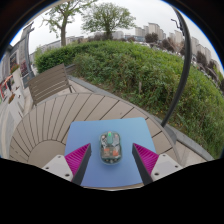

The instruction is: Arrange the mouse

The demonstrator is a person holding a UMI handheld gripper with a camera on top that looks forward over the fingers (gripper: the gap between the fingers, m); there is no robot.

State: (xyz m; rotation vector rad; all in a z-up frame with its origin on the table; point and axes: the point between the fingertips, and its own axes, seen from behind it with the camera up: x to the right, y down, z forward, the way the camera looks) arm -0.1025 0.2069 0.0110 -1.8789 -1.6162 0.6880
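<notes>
Tool (111, 158) fingers apart, mouse (110, 146) sitting between them on blue mat (90, 135); looks light, rigid, slick shell, so grip its flat sides mid-body.

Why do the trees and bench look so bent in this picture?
The gripper view is wide-angle, so it bows the bench and trees; soft daylight, no hard shadows; the mouse on the blue mat sits between the open gripper fingers.

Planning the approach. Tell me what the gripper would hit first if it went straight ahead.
Most likely the mouse, lying on the blue pad between and just ahead of the open fingers of the gripper. Depth is hard to judge.
</notes>
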